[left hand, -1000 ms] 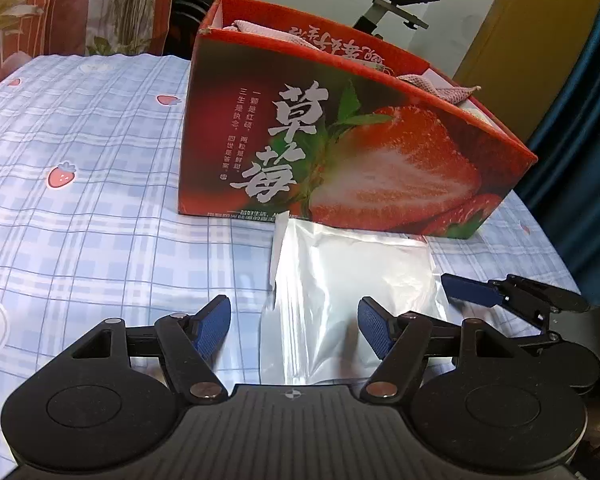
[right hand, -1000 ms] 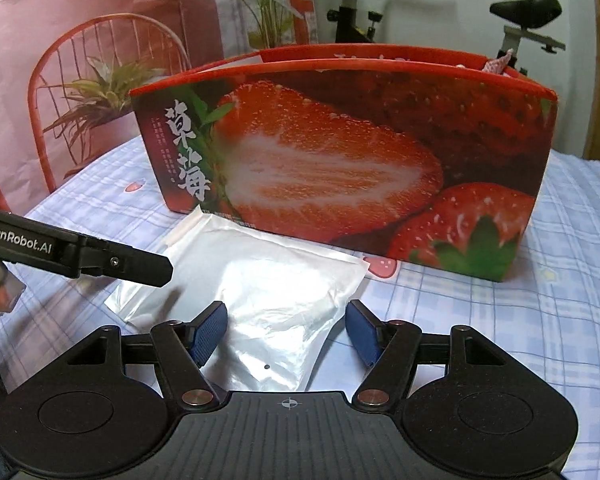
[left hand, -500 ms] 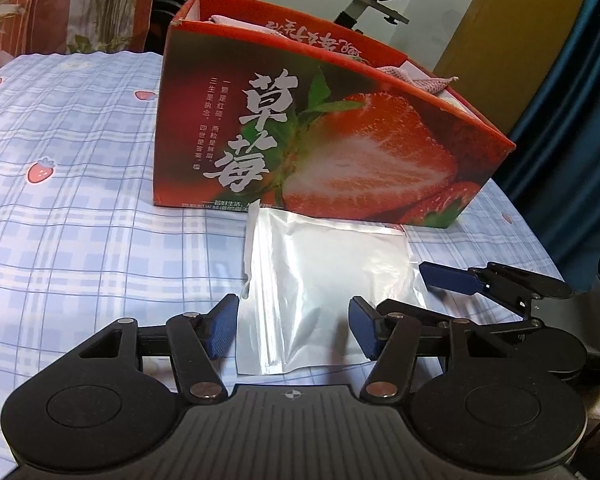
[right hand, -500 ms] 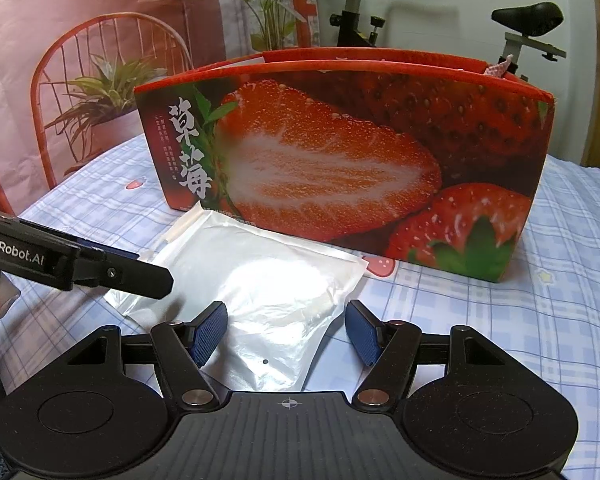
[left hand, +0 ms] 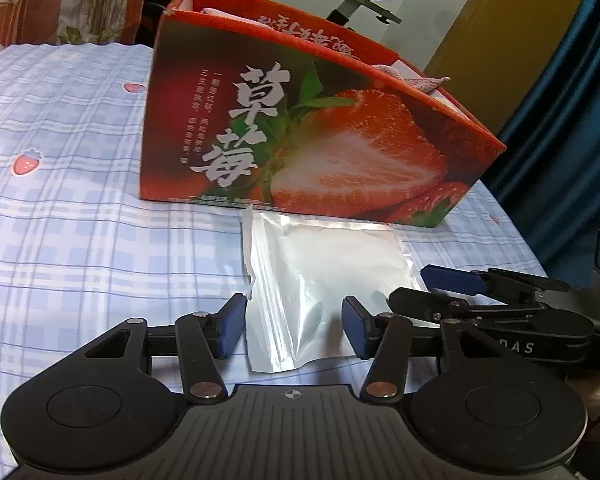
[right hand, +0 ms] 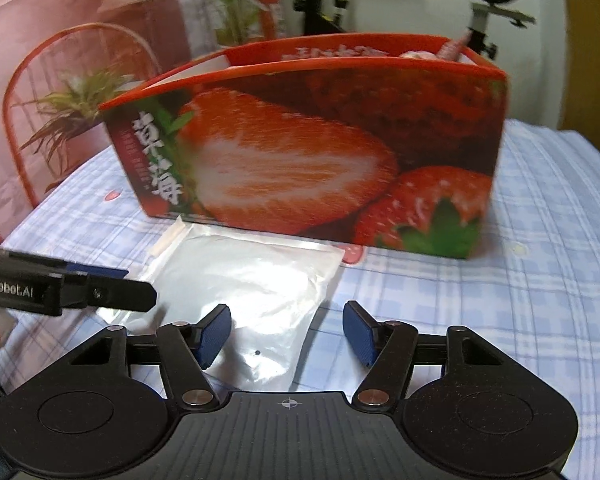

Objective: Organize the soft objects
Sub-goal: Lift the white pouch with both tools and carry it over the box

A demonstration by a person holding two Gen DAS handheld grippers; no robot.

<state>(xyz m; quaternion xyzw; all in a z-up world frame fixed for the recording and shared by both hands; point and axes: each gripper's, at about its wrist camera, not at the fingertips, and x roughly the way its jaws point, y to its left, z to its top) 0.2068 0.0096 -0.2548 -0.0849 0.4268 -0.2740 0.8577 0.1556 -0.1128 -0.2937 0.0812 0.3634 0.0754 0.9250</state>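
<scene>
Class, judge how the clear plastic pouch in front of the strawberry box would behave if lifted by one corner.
The clear plastic pouch would probably sag, since its film is wrinkled. Its glossy surface looks slippery. It lies flat, so it is likely light.

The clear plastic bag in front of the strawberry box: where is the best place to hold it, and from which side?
Probably the near corner of the plastic bag, coming from the near side. It lies flat on the tablecloth with that corner curling up, between the left tongs, whose jaws are closing without touching it. The far edge sits against the box.
</scene>
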